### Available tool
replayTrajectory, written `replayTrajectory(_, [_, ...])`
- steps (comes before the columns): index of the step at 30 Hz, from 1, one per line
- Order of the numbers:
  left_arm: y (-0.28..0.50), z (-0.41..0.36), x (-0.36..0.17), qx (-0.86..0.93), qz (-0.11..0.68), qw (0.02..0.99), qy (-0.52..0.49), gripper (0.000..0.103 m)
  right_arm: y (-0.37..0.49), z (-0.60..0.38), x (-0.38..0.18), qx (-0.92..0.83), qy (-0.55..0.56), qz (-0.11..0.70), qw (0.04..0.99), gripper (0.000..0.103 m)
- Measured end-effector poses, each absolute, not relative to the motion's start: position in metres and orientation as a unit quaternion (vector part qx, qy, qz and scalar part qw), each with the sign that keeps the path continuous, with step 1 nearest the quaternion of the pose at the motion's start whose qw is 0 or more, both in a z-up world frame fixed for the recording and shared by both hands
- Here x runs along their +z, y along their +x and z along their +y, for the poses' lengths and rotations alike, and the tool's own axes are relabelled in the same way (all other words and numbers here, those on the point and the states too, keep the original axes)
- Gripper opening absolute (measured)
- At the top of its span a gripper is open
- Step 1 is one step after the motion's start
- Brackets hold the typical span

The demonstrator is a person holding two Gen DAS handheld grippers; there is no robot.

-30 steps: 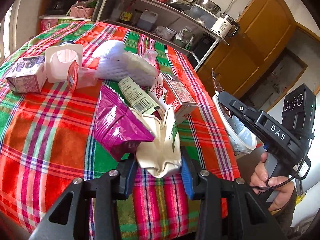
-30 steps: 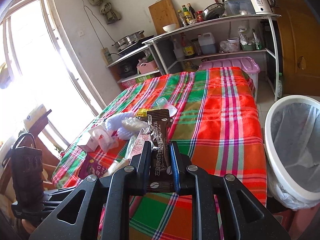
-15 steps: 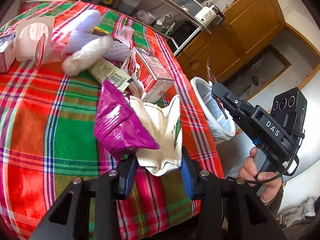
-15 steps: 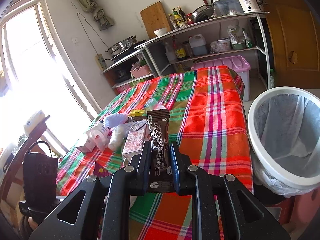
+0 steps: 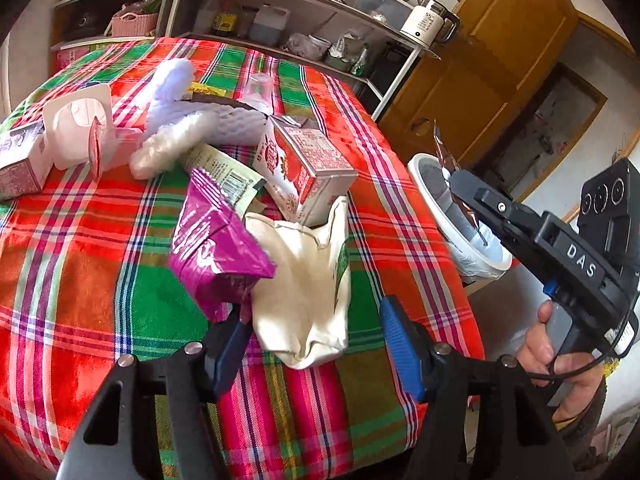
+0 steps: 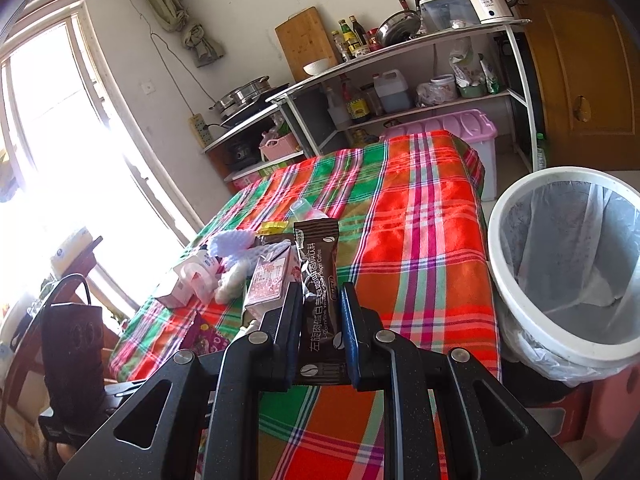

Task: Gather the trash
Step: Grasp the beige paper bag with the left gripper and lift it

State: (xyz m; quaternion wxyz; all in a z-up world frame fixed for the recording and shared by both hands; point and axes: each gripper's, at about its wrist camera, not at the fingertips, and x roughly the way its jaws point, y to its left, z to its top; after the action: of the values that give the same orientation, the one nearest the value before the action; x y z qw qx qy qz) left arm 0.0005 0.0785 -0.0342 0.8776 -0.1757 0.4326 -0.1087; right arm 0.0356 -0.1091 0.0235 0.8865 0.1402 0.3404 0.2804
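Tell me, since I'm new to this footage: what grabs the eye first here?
The loud red-and-green plaid tablecloth, with a heap of trash on it: a purple wrapper, a crumpled cream pouch and a red milk carton. The left gripper, its jaws just opened, brackets the pouch. The right gripper pinches a brown coffee sachet near the white lined bin beside the table.

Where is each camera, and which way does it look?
Left wrist: on the left gripper, looking down over the table at a cream pouch; right gripper and hand show.
Right wrist: on the right gripper, holding a coffee sachet, facing shelves.
Both show the bin and red carton.
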Motion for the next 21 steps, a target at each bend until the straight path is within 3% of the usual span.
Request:
replayTrajectory(4, [0.002, 0.058, -0.025, -0.095, 0.407, 0.902, -0.106, 0.066, 0.035, -0.111, 0.023, 0.280, 0.144, 0.341, 0.886, 0.020])
replayTrajectory(14, [0.010, 0.048, -0.028, -0.085, 0.414, 0.901, -0.098, 0.066, 0.037, -0.120, 0.023, 0.271, 0.155, 0.342, 0.886, 0.020])
replayTrajectory(18, [0.011, 0.034, -0.035, -0.095, 0.434, 0.891, -0.089, 0.049, 0.036, -0.126, 0.023, 0.268, 0.163, 0.339, 0.887, 0.020])
replayTrajectory(21, [0.013, 0.031, -0.033, -0.093, 0.435, 0.892, -0.086, 0.046, 0.034, -0.130, 0.024, 0.266, 0.164, 0.338, 0.888, 0.020])
